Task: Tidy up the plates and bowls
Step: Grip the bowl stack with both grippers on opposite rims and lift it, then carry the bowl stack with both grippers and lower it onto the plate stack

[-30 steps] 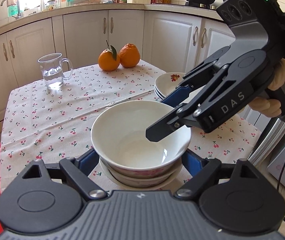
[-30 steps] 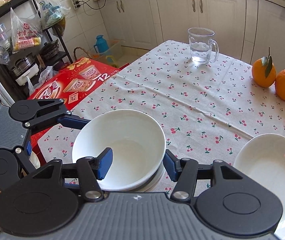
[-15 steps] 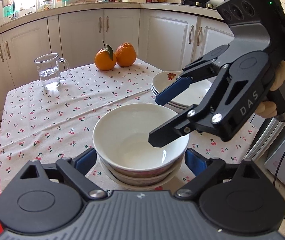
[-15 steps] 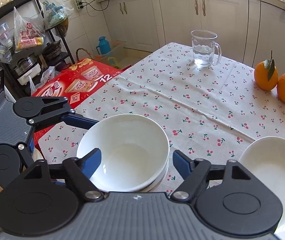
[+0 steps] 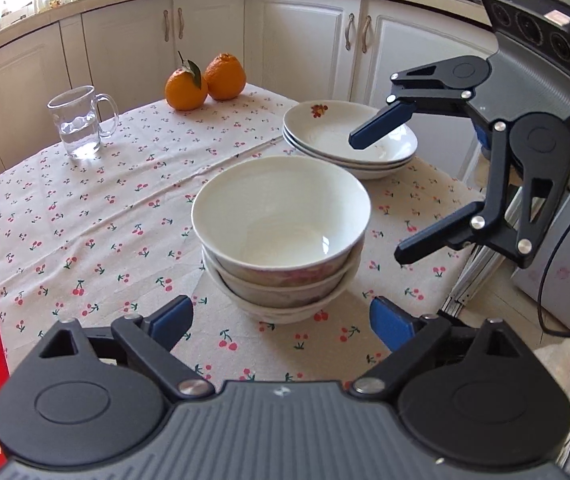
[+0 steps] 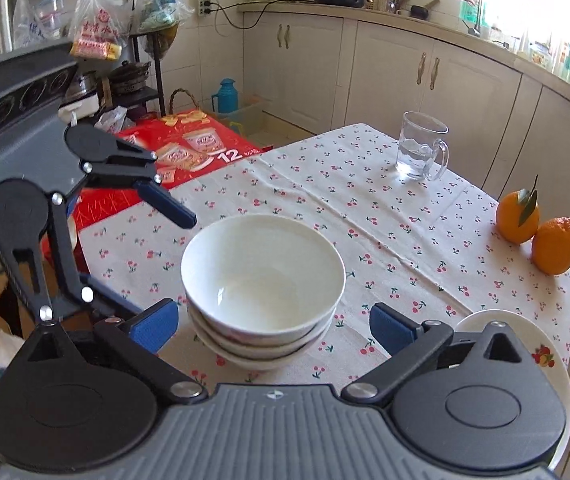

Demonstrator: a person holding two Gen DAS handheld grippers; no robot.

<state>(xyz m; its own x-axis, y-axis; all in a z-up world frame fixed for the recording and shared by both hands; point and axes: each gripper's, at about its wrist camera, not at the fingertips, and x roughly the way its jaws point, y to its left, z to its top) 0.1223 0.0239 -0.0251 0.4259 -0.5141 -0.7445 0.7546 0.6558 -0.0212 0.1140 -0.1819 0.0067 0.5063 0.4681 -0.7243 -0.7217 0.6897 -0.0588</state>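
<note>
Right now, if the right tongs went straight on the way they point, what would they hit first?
Most likely the stack of bowls: it sits dead centre ahead of the right tongs, whose jaws have just been opening and hold nothing. Depth is hard to judge; a steeper line would meet the tablecloth first.

The bowls (image 5: 281, 216) are white inside, the outer walls faintly pink-patterned. The plates (image 5: 345, 140) are white with a red fruit motif. The worktop cloth (image 5: 85, 208) is cream, strewn with red cherries (green stems). Two oranges (image 5: 205, 82) glow orange.
</note>
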